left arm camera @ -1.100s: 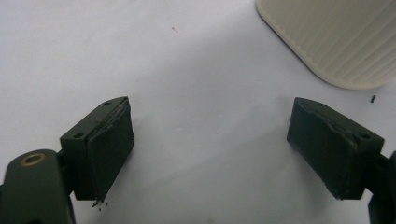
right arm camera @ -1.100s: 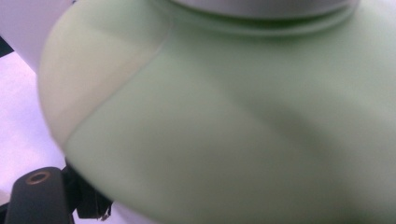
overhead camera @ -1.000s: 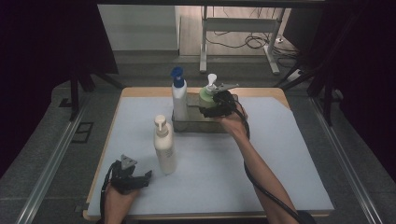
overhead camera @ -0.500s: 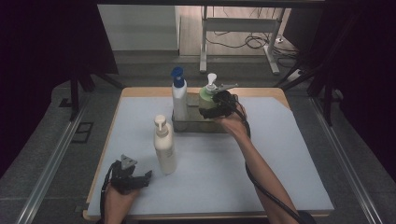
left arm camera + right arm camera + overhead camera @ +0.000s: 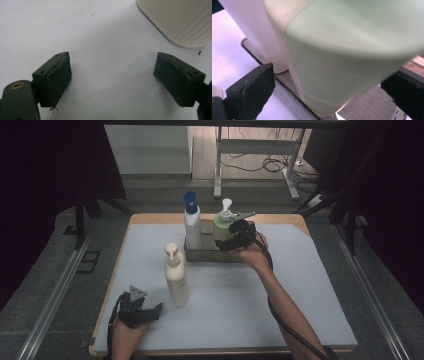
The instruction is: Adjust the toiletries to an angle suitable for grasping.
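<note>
The green pump bottle stands upright in the dark tray at the far side of the table, directly between the right gripper's jaws. Those jaws have just been opening and now stand wide: in the right gripper view one pad sits off the bottle's lower left with a clear gap, and the other is at the bottle's right edge, where contact cannot be told. Just beyond the left jaw in that view, the white bottle with the blue pump stands in the same tray, beside the green one.

The left gripper rests low on the pale blue mat at the near left corner, jaws spread wide with only bare mat between them. The cream pump bottle stands upright on the mat just beyond and outside its right jaw, not touching it.
</note>
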A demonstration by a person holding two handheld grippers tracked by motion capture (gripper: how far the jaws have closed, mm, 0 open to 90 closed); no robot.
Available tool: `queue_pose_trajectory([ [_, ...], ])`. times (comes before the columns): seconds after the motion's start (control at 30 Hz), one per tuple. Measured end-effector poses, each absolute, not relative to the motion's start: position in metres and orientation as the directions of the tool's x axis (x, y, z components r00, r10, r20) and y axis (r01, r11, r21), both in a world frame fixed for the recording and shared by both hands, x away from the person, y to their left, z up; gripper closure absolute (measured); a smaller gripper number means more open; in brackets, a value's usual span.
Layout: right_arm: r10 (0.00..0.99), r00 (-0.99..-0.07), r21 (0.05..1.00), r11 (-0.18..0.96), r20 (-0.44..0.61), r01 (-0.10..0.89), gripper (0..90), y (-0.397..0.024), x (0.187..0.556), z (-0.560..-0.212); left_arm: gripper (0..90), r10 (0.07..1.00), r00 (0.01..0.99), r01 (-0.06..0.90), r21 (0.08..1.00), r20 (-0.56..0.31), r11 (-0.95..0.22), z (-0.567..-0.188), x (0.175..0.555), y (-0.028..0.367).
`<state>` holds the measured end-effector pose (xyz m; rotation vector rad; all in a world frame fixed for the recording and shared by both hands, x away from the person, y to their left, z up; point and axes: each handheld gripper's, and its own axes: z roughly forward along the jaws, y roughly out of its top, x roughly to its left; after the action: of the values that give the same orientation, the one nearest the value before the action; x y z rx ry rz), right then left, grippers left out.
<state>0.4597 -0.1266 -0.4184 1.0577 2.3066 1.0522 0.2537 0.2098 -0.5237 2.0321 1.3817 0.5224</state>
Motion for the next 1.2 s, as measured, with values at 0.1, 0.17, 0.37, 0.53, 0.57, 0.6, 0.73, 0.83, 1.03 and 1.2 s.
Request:
queue_pose_trajectory([
  [0.1, 0.767, -0.641, 0.765, 0.428, -0.026, 0.481, 0.0, -0.130, 0.457, -0.417, 14.4, 0.927, 0.375, 0.683, 0.682, -0.019, -0.262, -0.524, 0.254, 0.210],
  [0.17, 0.768, -0.640, 0.766, 0.423, -0.019, 0.485, 0.8, -0.133, 0.454, -0.417, 14.4, 0.927, 0.374, 0.683, 0.682, -0.019, -0.262, -0.524, 0.254, 0.210],
  [0.37, 0.771, -0.636, 0.799, 0.394, -0.019, 0.454, 14.9, -0.146, 0.445, -0.412, 14.4, 0.927, 0.374, 0.682, 0.683, -0.020, -0.261, -0.524, 0.254, 0.210],
  [0.53, 0.761, -0.648, 0.799, 0.383, 0.012, 0.464, 26.6, -0.157, 0.439, -0.409, 14.4, 0.927, 0.374, 0.683, 0.682, -0.019, -0.262, -0.524, 0.254, 0.210],
  [0.57, 0.761, -0.648, 0.799, 0.381, 0.014, 0.465, 29.7, -0.159, 0.439, -0.409, 14.4, 0.927, 0.375, 0.683, 0.682, -0.019, -0.262, -0.524, 0.254, 0.210],
  [0.6, 0.761, -0.648, 0.799, 0.375, 0.024, 0.470, 31.8, -0.162, 0.438, -0.409, 14.4, 0.927, 0.374, 0.683, 0.682, -0.019, -0.262, -0.524, 0.254, 0.210],
  [0.73, 0.758, -0.650, 0.801, 0.357, 0.053, 0.481, 37.0, -0.169, 0.437, -0.409, 14.4, 0.927, 0.375, 0.683, 0.682, -0.019, -0.262, -0.524, 0.254, 0.210],
  [0.83, 0.765, -0.641, 0.804, 0.344, 0.060, 0.485, 45.0, -0.177, 0.437, -0.411, 14.4, 0.927, 0.375, 0.683, 0.682, -0.019, -0.262, -0.524, 0.254, 0.210],
  [1.03, 0.768, -0.637, 0.807, 0.337, 0.063, 0.485, 65.1, -0.184, 0.438, -0.416, 14.4, 0.927, 0.375, 0.683, 0.682, -0.019, -0.262, -0.524, 0.254, 0.210],
  [1.2, 0.776, -0.630, 0.806, 0.351, 0.034, 0.476, 78.4, -0.187, 0.442, -0.421, 14.4, 0.927, 0.375, 0.683, 0.682, -0.019, -0.262, -0.524, 0.254, 0.210],
])
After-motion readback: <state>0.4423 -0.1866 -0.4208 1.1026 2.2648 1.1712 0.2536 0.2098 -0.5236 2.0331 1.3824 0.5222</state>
